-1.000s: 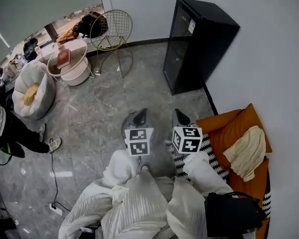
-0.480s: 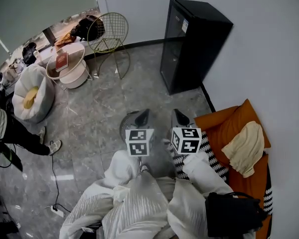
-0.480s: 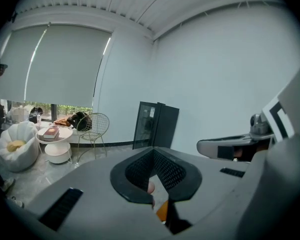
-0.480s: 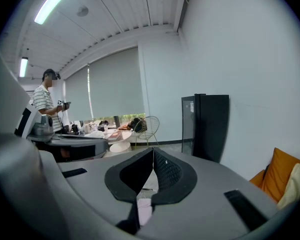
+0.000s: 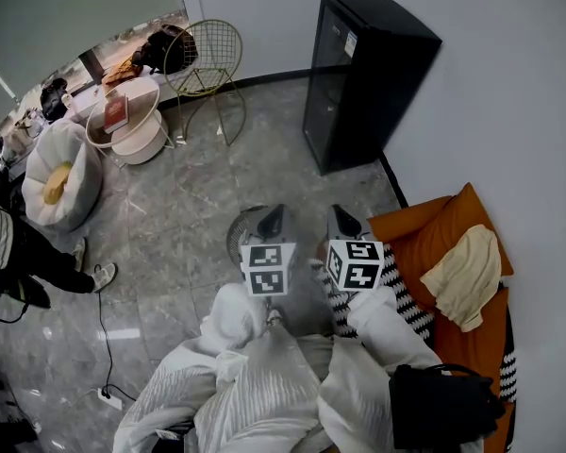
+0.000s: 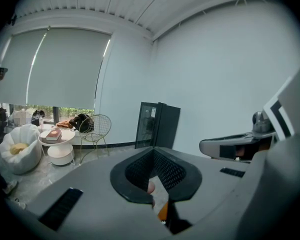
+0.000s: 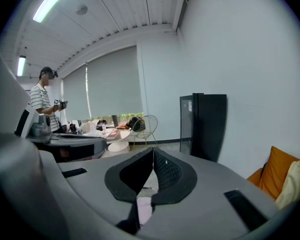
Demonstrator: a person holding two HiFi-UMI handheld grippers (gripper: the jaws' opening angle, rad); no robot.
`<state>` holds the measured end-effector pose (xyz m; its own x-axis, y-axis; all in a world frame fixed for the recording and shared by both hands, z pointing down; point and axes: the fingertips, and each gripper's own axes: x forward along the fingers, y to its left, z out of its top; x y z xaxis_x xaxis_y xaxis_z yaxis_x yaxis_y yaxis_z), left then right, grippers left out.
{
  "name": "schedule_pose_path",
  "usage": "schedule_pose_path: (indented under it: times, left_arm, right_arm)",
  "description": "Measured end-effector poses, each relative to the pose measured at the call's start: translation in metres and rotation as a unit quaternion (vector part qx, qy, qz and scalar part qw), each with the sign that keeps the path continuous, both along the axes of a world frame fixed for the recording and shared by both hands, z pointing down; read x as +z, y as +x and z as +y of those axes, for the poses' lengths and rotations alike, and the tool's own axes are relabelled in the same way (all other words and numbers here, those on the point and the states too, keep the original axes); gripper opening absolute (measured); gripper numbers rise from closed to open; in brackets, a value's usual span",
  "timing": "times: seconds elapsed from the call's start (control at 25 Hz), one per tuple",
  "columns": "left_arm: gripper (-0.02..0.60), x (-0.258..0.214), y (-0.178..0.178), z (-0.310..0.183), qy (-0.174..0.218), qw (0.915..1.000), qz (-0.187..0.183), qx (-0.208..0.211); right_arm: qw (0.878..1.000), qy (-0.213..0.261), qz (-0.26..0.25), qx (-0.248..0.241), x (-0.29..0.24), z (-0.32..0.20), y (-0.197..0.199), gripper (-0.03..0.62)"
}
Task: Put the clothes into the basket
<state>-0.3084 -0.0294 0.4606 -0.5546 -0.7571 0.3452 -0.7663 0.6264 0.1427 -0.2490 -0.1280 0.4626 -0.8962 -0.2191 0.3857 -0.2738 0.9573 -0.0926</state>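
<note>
Cream garment [image 5: 467,274] on orange sofa [image 5: 424,243], head view: right of the right gripper [image 5: 343,221], well apart, not yet lifted. Grey round thing, probably the basket [image 5: 238,239], lies under the left gripper [image 5: 270,221].
Left gripper view: jaws together, nothing clamped.
Right gripper view: jaws together, empty; sofa off to the right.
Task judged not begun.

Fingers [image 6: 171,171] together, black cabinet [image 6: 158,126], wire chair [image 6: 98,130]

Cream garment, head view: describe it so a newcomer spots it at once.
From the tall black cabinet, follow the white wall down the picture to the orange cushion. The cream garment lies draped on it, the only pale cloth resting on orange.
</note>
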Motion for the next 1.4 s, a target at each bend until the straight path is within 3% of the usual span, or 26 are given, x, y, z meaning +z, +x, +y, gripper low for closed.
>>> schedule_pose_path:
  times: [0.32,0.6,0.76,1.0,1.2,1.4]
  left_arm:
    - [0.005,0.001,-0.007,-0.013,-0.006,0.9995,0.009,0.028]
    - [0.005,0.02,0.019,-0.059,-0.006,0.9914,0.019,0.129]
    - [0.006,0.029,0.058,-0.111,-0.01,0.9772,0.029,0.21]
    - [0.006,0.041,0.144,-0.179,-0.021,0.9462,0.041,0.32]
    - [0.006,0.054,0.216,-0.22,-0.042,0.9251,0.033,0.376]
    - [0.006,0.063,0.272,-0.262,-0.063,0.9147,0.025,0.398]
  right_arm:
    - [1.0,0.002,0.008,0.03,-0.004,-0.01,0.0,0.025]
    - [0.992,0.01,0.011,0.129,0.007,-0.038,0.05,0.025]
    - [0.977,0.01,0.027,0.212,0.012,-0.074,0.108,0.026]
    - [0.942,-0.002,0.044,0.334,0.021,-0.117,0.213,0.026]
    - [0.92,-0.027,0.045,0.388,0.04,-0.147,0.287,0.026]
    - [0.912,-0.05,0.044,0.404,0.057,-0.189,0.336,0.026]
